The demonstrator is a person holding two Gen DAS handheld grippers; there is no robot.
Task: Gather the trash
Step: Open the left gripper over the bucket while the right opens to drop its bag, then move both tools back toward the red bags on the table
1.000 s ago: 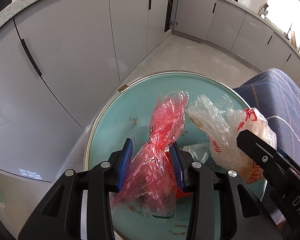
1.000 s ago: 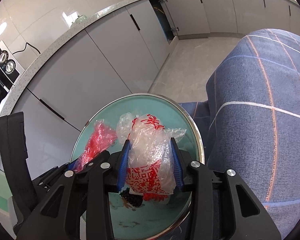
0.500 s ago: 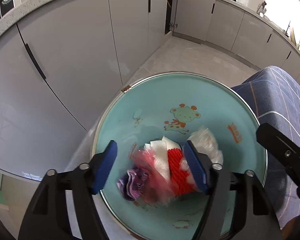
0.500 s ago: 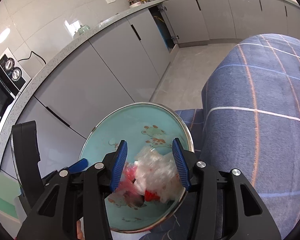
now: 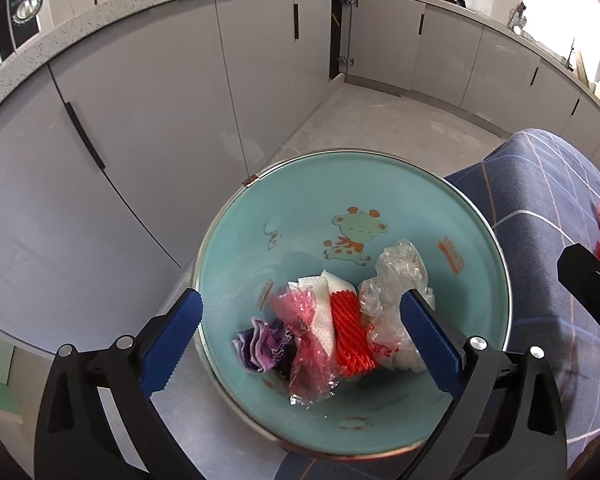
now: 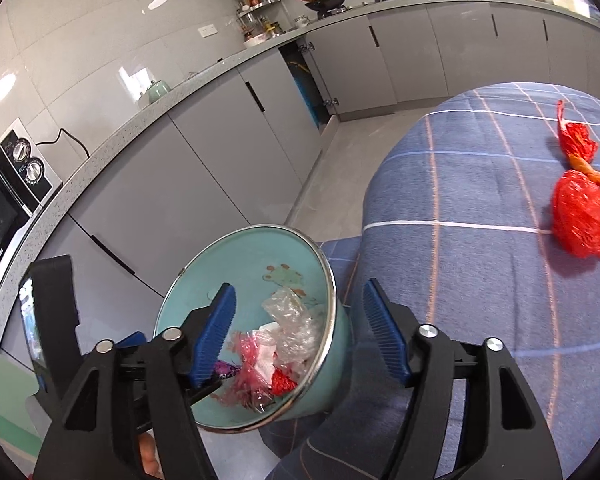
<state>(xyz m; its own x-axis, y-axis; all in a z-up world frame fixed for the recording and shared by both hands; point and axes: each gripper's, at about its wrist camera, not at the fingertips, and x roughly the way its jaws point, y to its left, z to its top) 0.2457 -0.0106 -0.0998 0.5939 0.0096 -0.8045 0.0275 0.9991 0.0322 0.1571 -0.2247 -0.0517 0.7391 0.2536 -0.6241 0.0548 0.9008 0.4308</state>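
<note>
Both the left gripper point(image 5: 300, 340) and right gripper point(image 6: 300, 334) are wide open and empty, above the teal basin point(image 5: 380, 184) at lower centre holding crumpled bags point(image 5: 396, 280).

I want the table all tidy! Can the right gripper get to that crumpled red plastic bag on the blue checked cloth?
Probably yes: the right gripper is open and empty, and the crumpled red plastic bag lies uncovered on the blue checked cloth.

left wrist cam close above teal basin point(image 5: 476, 216), looking down, right wrist cam higher, basin point(image 6: 324, 264) lower centre, both share basin, cabinets point(image 5: 148, 120)
</note>
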